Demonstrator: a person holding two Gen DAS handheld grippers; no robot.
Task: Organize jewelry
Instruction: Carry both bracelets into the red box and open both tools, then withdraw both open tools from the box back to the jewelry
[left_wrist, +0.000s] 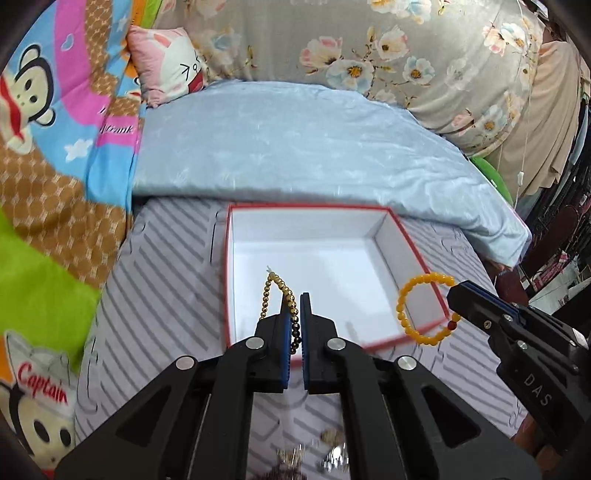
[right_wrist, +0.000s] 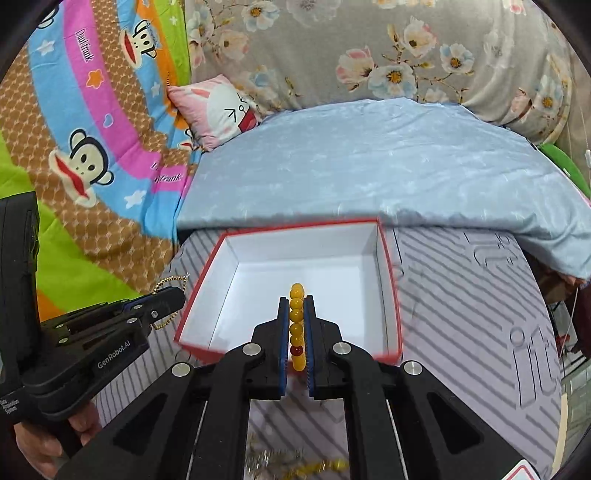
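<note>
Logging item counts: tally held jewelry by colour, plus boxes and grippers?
Gold bead bracelet: 1, in left gripper
Yellow bead bracelet: 1, in right gripper
Red box: 1, nothing inside
Grippers: 2
Total: 5

The left gripper (left_wrist: 295, 299) and right gripper (right_wrist: 296, 301) are reaching forward side by side, each with jaws nearly closed, pinching beads.

place: home bedroom | upper frame: grey floral quilt (right_wrist: 406, 48) heaped behind a pale blue blanket (right_wrist: 369, 162) | left: cartoon monkey bedsheet (right_wrist: 92, 122), small pink pillow (right_wrist: 218, 110) | lower centre: grey striped mat (right_wrist: 461, 314)
</note>
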